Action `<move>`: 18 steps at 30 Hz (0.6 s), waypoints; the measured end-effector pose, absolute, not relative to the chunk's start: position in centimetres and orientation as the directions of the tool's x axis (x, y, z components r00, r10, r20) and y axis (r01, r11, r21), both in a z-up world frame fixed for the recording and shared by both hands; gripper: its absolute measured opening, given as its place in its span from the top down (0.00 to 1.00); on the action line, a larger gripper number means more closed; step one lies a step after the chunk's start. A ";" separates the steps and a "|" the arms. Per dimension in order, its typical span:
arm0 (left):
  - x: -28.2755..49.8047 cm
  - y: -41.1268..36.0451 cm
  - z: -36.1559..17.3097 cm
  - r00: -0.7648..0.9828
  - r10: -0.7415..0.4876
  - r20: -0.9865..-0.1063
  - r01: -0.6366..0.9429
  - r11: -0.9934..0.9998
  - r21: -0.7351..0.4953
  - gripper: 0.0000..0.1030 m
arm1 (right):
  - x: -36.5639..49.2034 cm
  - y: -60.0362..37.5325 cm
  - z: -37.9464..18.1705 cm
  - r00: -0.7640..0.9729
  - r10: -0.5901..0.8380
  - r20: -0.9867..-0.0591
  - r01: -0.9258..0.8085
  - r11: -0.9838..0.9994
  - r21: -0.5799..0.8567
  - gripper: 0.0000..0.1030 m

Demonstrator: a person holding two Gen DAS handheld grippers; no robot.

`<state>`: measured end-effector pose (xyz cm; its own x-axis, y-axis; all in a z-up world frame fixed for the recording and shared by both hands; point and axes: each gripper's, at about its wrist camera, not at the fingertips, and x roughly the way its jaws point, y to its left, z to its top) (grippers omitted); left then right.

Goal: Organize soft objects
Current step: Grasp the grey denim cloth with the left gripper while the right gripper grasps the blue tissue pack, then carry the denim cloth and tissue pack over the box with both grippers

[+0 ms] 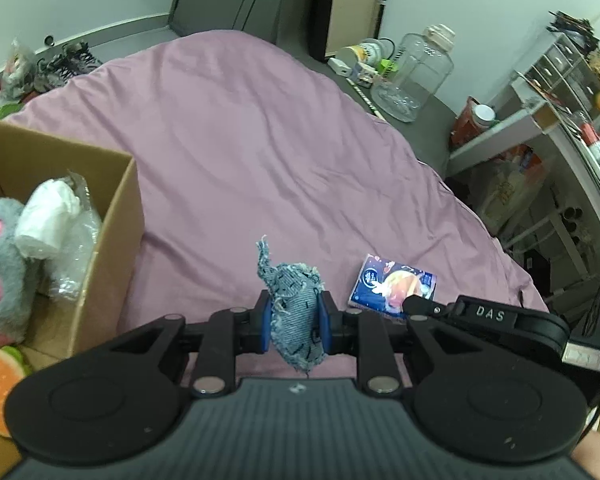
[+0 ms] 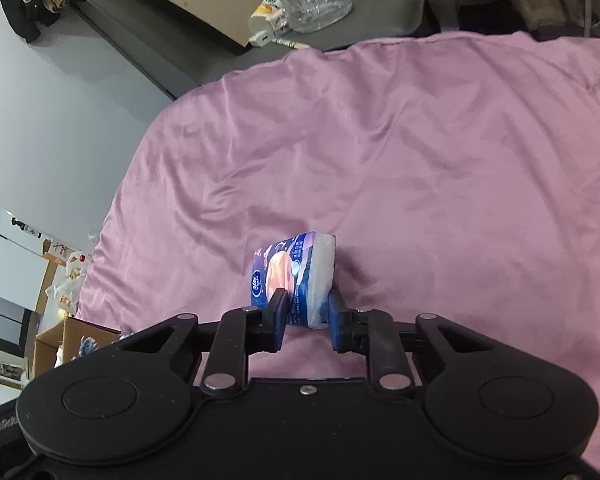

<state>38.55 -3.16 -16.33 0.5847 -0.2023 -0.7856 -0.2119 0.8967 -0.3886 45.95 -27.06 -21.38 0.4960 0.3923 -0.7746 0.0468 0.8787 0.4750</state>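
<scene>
At the lower middle of each view, the left gripper (image 1: 294,322) pinches a denim scrap (image 1: 296,316); the right gripper (image 2: 307,316) clamps a tissue pack (image 2: 294,276) on the pink sheet (image 2: 420,160).

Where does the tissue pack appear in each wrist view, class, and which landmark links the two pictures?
Left wrist view: the tissue pack lies lower right of centre, beside the left tongs.
Right wrist view: the pack sits at centre, gripped between the right tongs.
Shared landmark: the purple sheet.
</scene>
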 end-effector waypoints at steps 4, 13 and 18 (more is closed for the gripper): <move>37.4 -2.6 -14.3 0.601 -0.203 -0.773 -0.198 0.900 -0.389 0.79 | 44.6 -27.4 -20.2 0.522 0.369 -0.769 0.065 0.882 0.467 0.80; 34.8 -1.4 -10.5 0.623 -0.228 -0.748 -0.150 0.904 -0.401 0.78 | 40.6 -26.8 -16.9 0.545 0.356 -0.759 0.037 0.894 0.446 0.80; 33.2 -0.1 -9.0 0.637 -0.233 -0.735 -0.146 0.899 -0.412 0.78 | 38.5 -26.2 -14.5 0.569 0.352 -0.743 0.016 0.899 0.438 0.80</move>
